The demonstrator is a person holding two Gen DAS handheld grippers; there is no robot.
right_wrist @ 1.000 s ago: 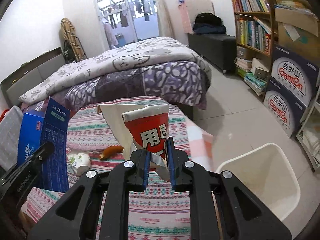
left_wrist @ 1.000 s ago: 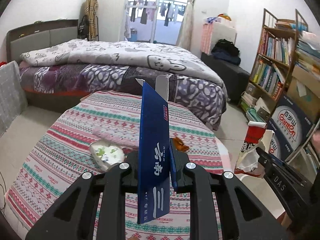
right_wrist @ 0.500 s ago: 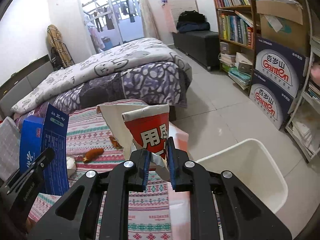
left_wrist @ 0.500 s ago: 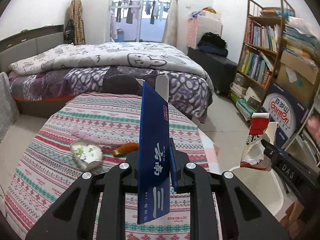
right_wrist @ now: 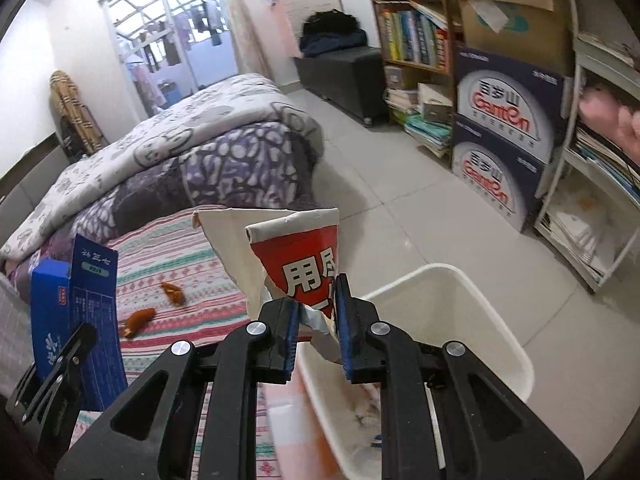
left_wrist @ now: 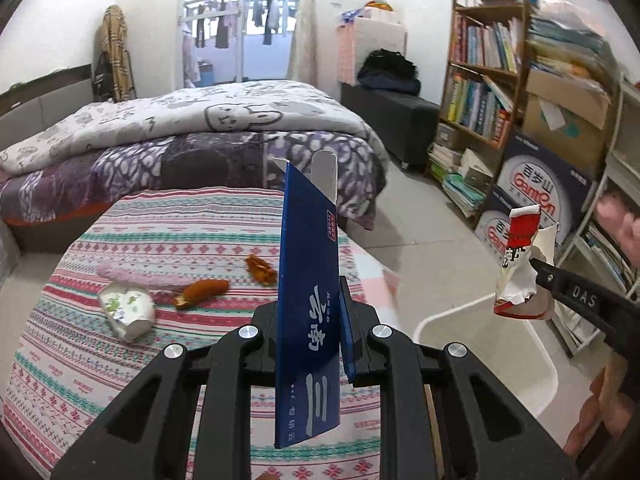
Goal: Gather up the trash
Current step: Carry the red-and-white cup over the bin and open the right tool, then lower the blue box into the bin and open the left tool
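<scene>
Left tongs [left_wrist: 308, 322], bottom centre of the left wrist view: pressed onto a flattened blue carton [left_wrist: 308, 320] that stands upright on edge between the pads, white lettering down its face, a pale flap showing at its top. Right tongs [right_wrist: 317, 320], bottom centre of the right wrist view: pinching a crumpled red-and-white paper wrapper [right_wrist: 296, 256] with large white characters; the wrapper rises upright above the pads. The same wrapper shows at the right edge of the left wrist view, held above a white plastic bin [left_wrist: 536, 364] on the floor. In the right wrist view the bin [right_wrist: 460, 292] fills the lower right, open, with small scraps at its bottom, directly beyond the tong tips. Worktop [left_wrist: 120, 360], lower left of the left wrist view: round, under a striped patterned cloth in pink, green and white. Loose on it: a crushed white paper cup with green print [left_wrist: 128, 310] at left, two pieces of orange peel [left_wrist: 202, 291] near centre, one just left of the carton, a pale pink strip behind them. Background: bed [left_wrist: 180, 136] with a cartoon-print quilt, upper left; bookshelf [left_wrist: 484, 92] and stacked printed cardboard boxes [left_wrist: 536, 196], right side. Part of a person's hand [right_wrist: 608, 120] at the right edge of the right wrist view.
</scene>
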